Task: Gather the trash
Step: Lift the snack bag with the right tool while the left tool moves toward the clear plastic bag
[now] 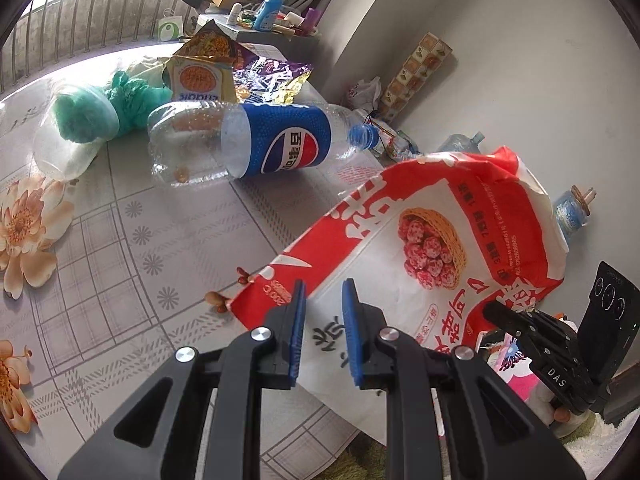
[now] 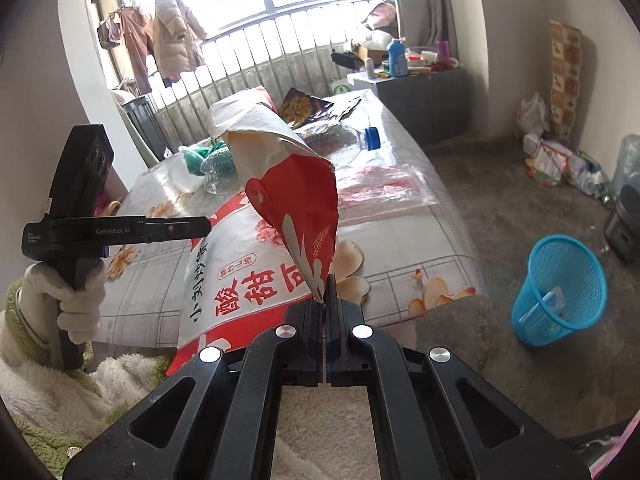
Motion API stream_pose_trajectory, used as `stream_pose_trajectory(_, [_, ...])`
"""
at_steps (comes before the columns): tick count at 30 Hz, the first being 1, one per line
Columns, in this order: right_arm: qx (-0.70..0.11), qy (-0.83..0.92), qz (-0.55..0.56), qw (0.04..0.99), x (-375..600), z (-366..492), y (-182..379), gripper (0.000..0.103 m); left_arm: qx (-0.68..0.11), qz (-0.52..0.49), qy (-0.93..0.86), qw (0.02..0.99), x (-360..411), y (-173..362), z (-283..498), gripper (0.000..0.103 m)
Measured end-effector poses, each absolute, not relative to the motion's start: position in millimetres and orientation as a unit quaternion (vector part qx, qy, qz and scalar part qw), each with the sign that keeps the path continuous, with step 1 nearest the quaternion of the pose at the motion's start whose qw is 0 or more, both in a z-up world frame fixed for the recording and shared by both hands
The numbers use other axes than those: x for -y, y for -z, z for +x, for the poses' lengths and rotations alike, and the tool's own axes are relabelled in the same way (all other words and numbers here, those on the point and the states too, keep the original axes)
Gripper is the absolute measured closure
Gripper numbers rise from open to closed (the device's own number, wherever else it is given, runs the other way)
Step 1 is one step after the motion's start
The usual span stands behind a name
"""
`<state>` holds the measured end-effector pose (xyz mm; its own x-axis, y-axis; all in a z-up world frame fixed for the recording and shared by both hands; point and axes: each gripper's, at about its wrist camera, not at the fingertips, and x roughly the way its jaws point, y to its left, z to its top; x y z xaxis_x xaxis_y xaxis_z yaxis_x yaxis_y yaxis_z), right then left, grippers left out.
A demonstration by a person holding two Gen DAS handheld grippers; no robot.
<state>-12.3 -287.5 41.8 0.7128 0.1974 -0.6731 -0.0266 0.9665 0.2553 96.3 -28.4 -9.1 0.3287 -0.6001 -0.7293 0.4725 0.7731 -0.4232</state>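
1. The right gripper (image 2: 324, 300) has its jaws clamped on a corner of the big red and white snack bag (image 2: 292, 208). You can see it at the bottom middle of the right wrist view, with the bag folded up and peeling off the table (image 2: 440, 216).
2. The left gripper (image 1: 323, 320) sits low in the middle of its own view with jaws apart and nothing between them. It hovers right over the lower edge of that same bag, which fills the right half of the frame.
3. So I'd say the step in hand is lifting this bag as one piece of trash, with the rest not yet touched.
4. The blue basket (image 2: 560, 292) stands on the floor at the right of the right wrist view, well apart from the table. Next move is probably to swing the bag over there and drop it in.
5. The bag is big and floppy, so it may need crumpling, or the left gripper helping, to fit the rim.
6. Other trash in the left wrist view: an empty soda bottle (image 1: 260, 140) lying on its side at center top, a green plastic bag (image 1: 120, 100) and a clear cup (image 1: 68, 136) upper left, and snack wrappers (image 1: 224, 68) behind the bottle.
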Motion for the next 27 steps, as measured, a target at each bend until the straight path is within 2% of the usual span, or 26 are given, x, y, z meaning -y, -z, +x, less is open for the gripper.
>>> stream_pose_trajectory(9, [-0.343,0.011,0.096,0.934,332.5,-39.6,-55.8,0.103,-0.479,-0.060,0.339,0.807,64.9,1.9,125.7,0.082])
stream_pose_trajectory(13, [-0.328,0.055,0.076,0.940,352.0,-45.3,-60.0,0.103,-0.501,-0.064,0.346,0.791,85.8,11.6,143.7,0.067])
stream_pose_trajectory(17, [-0.313,0.095,0.090,0.941,375.9,-47.5,-58.7,0.103,-0.527,-0.081,0.337,0.776,104.1,25.9,160.2,0.058])
stream_pose_trajectory(27, [-0.293,0.149,0.139,0.934,402.4,-11.3,-30.8,0.103,-0.553,-0.147,0.309,0.759,116.6,43.8,191.6,0.054])
